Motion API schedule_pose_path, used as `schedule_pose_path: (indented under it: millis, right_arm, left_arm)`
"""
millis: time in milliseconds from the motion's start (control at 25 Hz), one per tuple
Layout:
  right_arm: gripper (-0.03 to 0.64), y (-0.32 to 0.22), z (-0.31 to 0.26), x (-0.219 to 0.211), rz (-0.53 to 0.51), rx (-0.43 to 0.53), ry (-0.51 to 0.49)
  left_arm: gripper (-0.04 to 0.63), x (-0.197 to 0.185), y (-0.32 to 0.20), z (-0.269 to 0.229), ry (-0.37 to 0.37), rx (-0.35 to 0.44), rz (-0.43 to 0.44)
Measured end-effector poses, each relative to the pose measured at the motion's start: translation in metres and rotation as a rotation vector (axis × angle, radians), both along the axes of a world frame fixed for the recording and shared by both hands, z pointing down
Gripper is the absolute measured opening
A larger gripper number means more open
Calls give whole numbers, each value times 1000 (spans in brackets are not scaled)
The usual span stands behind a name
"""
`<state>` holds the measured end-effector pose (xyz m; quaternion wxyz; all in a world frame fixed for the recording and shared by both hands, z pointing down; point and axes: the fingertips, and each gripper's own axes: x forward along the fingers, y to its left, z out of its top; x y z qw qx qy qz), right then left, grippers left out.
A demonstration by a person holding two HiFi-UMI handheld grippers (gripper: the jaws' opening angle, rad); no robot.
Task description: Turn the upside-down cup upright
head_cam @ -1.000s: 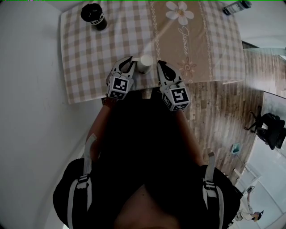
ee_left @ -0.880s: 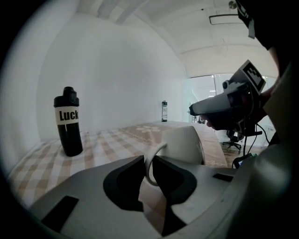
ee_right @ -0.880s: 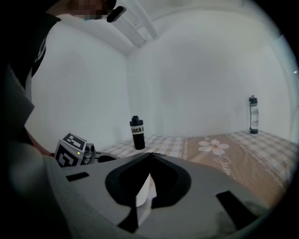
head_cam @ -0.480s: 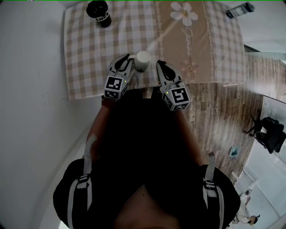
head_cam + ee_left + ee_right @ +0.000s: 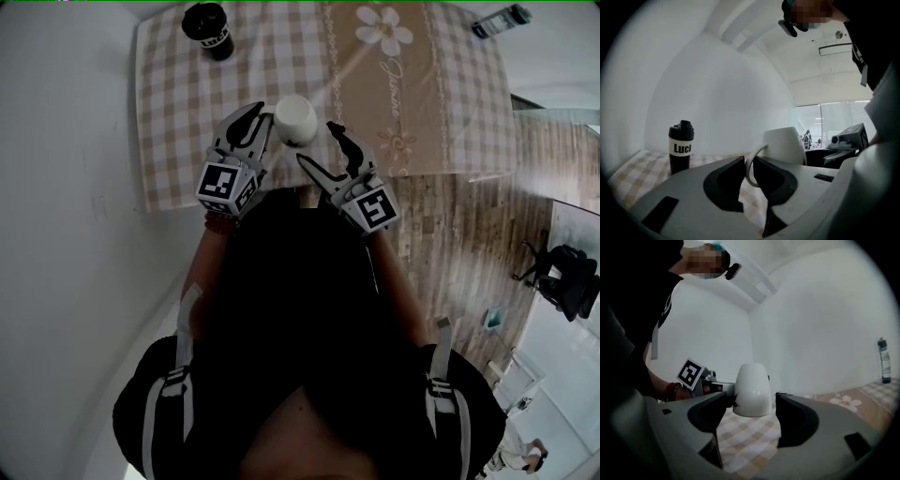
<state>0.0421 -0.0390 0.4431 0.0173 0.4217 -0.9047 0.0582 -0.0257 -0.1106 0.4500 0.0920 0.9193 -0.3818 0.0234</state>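
The left gripper point(image 5: 258, 127) is clamped on the cup point(image 5: 294, 119) by its handle point(image 5: 751, 165), holding it above the table's point(image 5: 187, 103) near edge, rim down. The right gripper point(image 5: 319, 142) has jaws opening around it, not touching. Next move, I'd say: roll it mouth-up. The far-corner bottle point(image 5: 680, 146) reads "Luck".

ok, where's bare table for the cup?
Bare: checked cloth between black bottle and cup; flowered strip; checks right of it, up to the far-corner bottle. Crowded: near edge, left gripper holding the cup, right gripper opening its fingers, empty, beside it.
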Motion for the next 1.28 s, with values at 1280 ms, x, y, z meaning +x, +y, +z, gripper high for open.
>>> schedule_pose_path:
  millis: [1280]
  right_arm:
    - [400, 4, 14, -40, -162, 11, 80]
  left_arm:
    - [78, 24, 45, -1, -26, 90, 286]
